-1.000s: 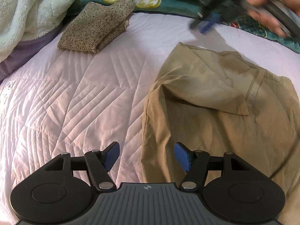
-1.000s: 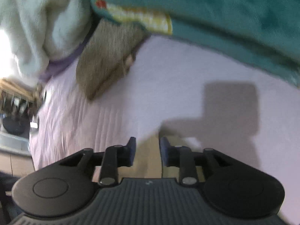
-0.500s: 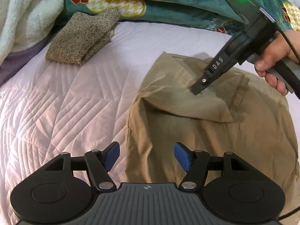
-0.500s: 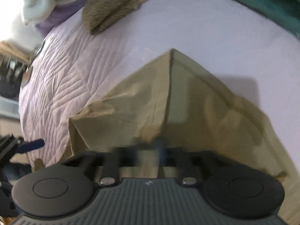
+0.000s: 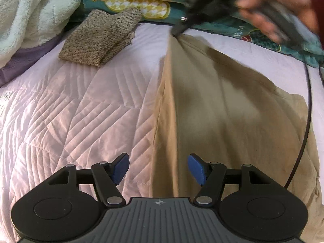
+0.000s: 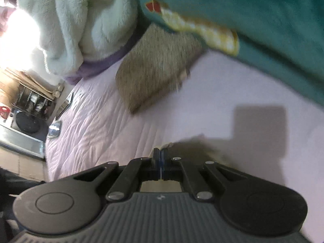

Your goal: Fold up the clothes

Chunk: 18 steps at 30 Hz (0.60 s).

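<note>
Tan garment (image 5: 222, 105) corner now lifted by right tongs (image 6: 160, 158); left tongs (image 5: 158, 169) open over edge.

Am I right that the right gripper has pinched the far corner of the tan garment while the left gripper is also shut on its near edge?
Not quite: the left gripper is open, its blue pads apart over the tan garment, as the left wrist view shows. The right gripper is indeed shut on the far corner.

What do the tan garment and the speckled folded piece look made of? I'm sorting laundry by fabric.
The tan garment looks like a thin, smooth woven cloth, perhaps cotton: matte, with soft creases where it is pulled taut. The speckled folded piece looks like a coarse knit, possibly wool or a blend: nubbly, flecked surface. The exact fibre cannot be told from the look.
</note>
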Each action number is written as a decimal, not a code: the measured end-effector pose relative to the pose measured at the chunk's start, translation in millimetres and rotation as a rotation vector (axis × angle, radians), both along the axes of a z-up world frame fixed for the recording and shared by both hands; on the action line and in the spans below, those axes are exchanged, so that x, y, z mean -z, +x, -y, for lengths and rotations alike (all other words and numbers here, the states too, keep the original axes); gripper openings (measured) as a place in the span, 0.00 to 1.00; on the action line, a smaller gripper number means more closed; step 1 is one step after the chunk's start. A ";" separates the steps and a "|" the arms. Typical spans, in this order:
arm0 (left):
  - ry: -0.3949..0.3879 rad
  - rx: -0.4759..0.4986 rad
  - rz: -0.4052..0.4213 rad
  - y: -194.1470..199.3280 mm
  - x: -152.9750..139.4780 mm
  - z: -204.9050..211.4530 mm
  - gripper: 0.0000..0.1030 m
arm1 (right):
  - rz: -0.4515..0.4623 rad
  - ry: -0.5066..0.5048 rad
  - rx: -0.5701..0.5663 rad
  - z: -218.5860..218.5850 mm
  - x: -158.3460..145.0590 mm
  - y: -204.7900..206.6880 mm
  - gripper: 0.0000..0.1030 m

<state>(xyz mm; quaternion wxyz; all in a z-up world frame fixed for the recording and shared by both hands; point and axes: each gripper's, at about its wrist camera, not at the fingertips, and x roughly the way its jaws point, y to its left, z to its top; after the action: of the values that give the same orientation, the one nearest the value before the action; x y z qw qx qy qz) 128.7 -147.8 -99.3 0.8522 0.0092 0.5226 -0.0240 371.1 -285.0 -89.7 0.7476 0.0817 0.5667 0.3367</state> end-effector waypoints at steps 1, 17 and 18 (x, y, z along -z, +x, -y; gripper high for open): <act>0.001 -0.004 -0.001 -1.0 -0.8 -1.6 0.64 | -0.008 -0.017 -0.003 -9.0 6.7 8.1 0.02; -0.015 -0.015 0.059 -35.1 -62.1 -3.8 0.64 | 0.150 -0.079 0.132 5.5 -51.2 -28.1 0.40; -0.016 -0.016 0.069 -39.0 -71.5 -3.7 0.64 | 0.171 -0.063 0.150 9.9 -64.6 -39.0 0.40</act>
<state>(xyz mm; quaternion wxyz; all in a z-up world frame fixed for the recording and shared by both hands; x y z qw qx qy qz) 89.7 -144.1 -27.7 0.8699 -0.0012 0.4928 -0.0210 332.0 -294.9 -25.1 0.8183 0.0714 0.5035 0.2678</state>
